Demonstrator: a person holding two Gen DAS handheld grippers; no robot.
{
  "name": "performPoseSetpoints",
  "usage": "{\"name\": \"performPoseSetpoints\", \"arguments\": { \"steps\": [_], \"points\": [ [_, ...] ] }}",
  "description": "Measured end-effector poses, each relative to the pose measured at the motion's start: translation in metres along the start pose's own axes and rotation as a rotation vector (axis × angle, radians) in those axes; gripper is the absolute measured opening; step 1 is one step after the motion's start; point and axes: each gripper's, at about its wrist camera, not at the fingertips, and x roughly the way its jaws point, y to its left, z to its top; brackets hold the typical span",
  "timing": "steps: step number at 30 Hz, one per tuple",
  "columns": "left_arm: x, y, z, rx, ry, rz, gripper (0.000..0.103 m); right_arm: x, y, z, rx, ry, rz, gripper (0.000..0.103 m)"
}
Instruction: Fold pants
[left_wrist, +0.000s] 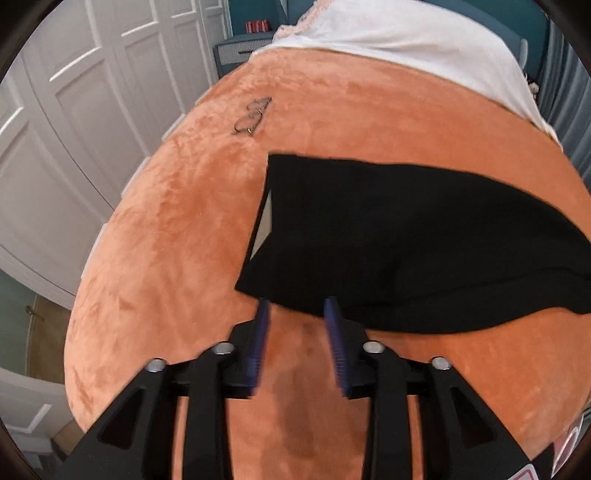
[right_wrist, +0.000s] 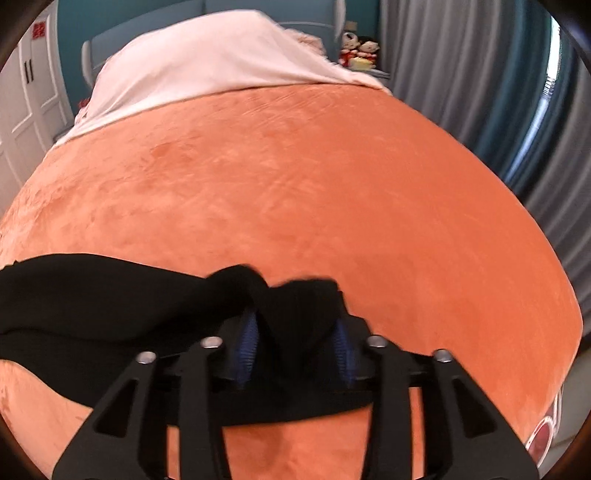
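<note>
The black pants (left_wrist: 406, 236) lie folded flat on the orange bedspread (left_wrist: 177, 229), stretching to the right in the left wrist view. My left gripper (left_wrist: 297, 306) is open, its blue pads at the near edge of the pants, nothing between them. In the right wrist view the pants (right_wrist: 92, 299) run in from the left and bunch up at my right gripper (right_wrist: 295, 317). Black fabric fills the gap between its blue pads (right_wrist: 246, 343), lifted off the bedspread (right_wrist: 314, 177).
A pair of glasses (left_wrist: 253, 115) lies on the bedspread beyond the pants. A white sheet (left_wrist: 406, 40) covers the head of the bed. White wardrobe doors (left_wrist: 74, 122) stand to the left, grey curtains (right_wrist: 480, 85) to the right, plush toys (right_wrist: 358, 48) at the back.
</note>
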Motion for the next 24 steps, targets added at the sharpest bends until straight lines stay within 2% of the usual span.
{"name": "performPoseSetpoints", "arguments": {
  "steps": [1, 5, 6, 7, 9, 13, 15, 18, 21, 22, 24],
  "points": [
    [-0.008, 0.002, -0.002, -0.012, -0.016, 0.009, 0.058, -0.01, -0.009, -0.004, 0.013, -0.016, -0.018, 0.056],
    [-0.047, -0.003, 0.004, -0.039, -0.1, 0.056, 0.066, -0.038, -0.044, -0.013, 0.11, -0.048, -0.024, 0.058],
    [-0.051, -0.009, 0.008, -0.045, -0.107, 0.057, 0.068, -0.044, -0.052, -0.014, 0.155, -0.056, -0.003, 0.058],
    [-0.054, -0.015, 0.011, -0.046, -0.111, 0.044, 0.071, -0.05, -0.06, -0.015, 0.227, -0.068, 0.059, 0.059],
    [-0.052, -0.035, 0.02, -0.06, -0.109, -0.02, 0.076, -0.048, -0.063, -0.016, 0.306, -0.061, 0.147, 0.06],
    [-0.028, -0.08, 0.024, -0.094, -0.047, -0.105, 0.078, -0.013, -0.042, -0.003, 0.37, 0.026, 0.272, 0.06],
    [-0.02, -0.097, 0.02, -0.111, -0.029, -0.111, 0.078, 0.014, -0.023, 0.007, 0.397, 0.082, 0.313, 0.06],
    [-0.01, -0.118, 0.01, -0.127, 0.002, -0.117, 0.078, 0.054, 0.006, 0.021, 0.444, 0.184, 0.306, 0.06],
    [0.001, -0.132, 0.003, -0.13, 0.026, -0.117, 0.078, 0.091, 0.031, 0.03, 0.425, 0.28, 0.187, 0.061],
    [0.003, -0.134, 0.0, -0.129, 0.031, -0.115, 0.078, 0.105, 0.041, 0.033, 0.393, 0.307, 0.126, 0.043],
    [0.013, -0.135, -0.002, -0.138, 0.054, -0.086, 0.078, 0.115, 0.05, 0.037, 0.367, 0.329, 0.095, 0.008]
  ]
}}
